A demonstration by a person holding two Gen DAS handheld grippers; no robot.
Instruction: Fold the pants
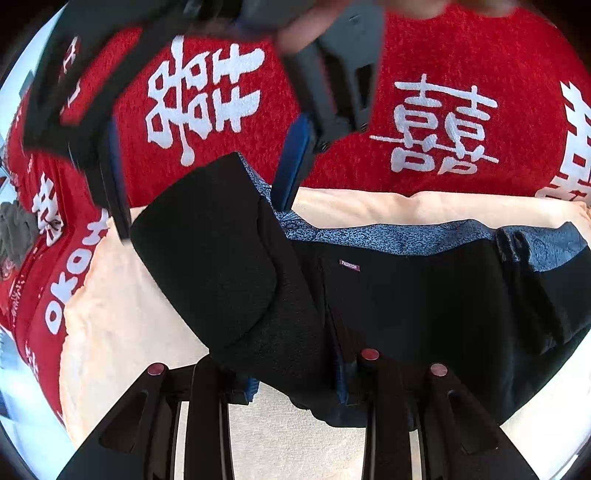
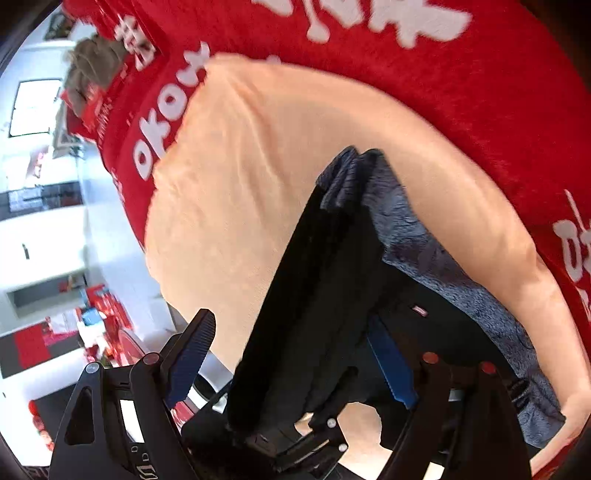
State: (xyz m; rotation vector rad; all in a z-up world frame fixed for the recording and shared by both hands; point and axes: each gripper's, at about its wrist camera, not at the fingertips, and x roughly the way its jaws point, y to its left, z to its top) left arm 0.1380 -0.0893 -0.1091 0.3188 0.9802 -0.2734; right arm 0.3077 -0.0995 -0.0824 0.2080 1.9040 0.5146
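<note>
Black pants point(image 1: 424, 306) with blue-grey fleece lining and a small purple label point(image 1: 349, 266) lie across a peach cloth point(image 1: 122, 314). One part is folded up into a black flap point(image 1: 207, 251). My left gripper point(image 1: 297, 387) is at the bottom of the left wrist view, shut on the black fabric. My right gripper point(image 1: 205, 218) hovers over the flap, jaws wide apart. In the right wrist view the right gripper point(image 2: 291, 325) straddles the raised pants point(image 2: 325, 280); its left pad point(image 2: 192, 358) is apart from the cloth. The left gripper point(image 2: 291, 439) shows below, holding the fabric.
The peach cloth point(image 2: 295, 155) lies on a red blanket point(image 1: 424, 48) with white characters. A grey garment point(image 2: 92, 62) sits on the blanket's far side. A hand point(image 1: 306, 26) holds the right gripper. White furniture and red items point(image 2: 99, 306) stand beyond the bed's edge.
</note>
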